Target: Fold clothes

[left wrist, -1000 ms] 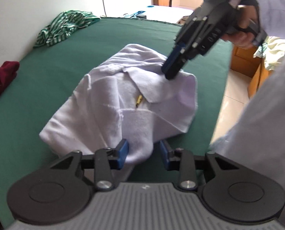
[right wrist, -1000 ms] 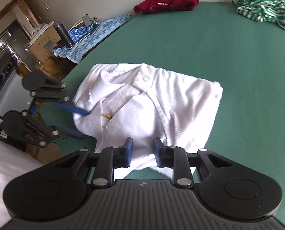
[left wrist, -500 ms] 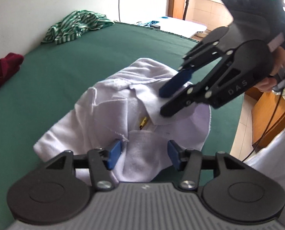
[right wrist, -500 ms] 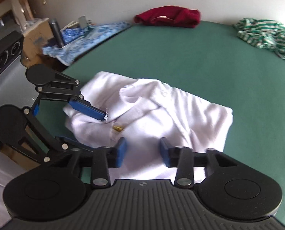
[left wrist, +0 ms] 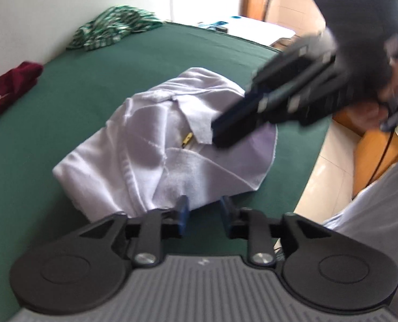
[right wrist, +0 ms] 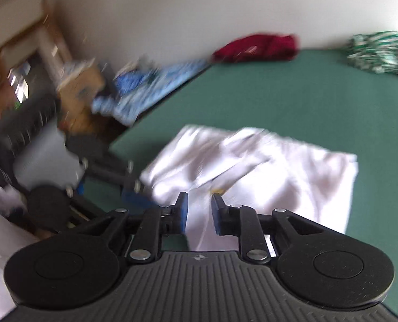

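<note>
On the green bench (left wrist: 64, 123), our white shirt (left wrist: 145, 158) lies in a compact fold; since half a second ago, our right gripper (right wrist: 198, 209) has narrowed, left gripper (left wrist: 203, 209) stays spread, suggesting final tidying.

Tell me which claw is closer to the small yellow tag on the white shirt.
Right. The right claw has its tip on the white shirt beside the yellow tag; the left claw sits back at the shirt's near edge.

Right gripper (right wrist: 199, 214) fingers apart over white shirt (right wrist: 266, 171) near green table's (right wrist: 292, 102) left edge; left gripper (right wrist: 134, 196) beside it, blurred.
</note>
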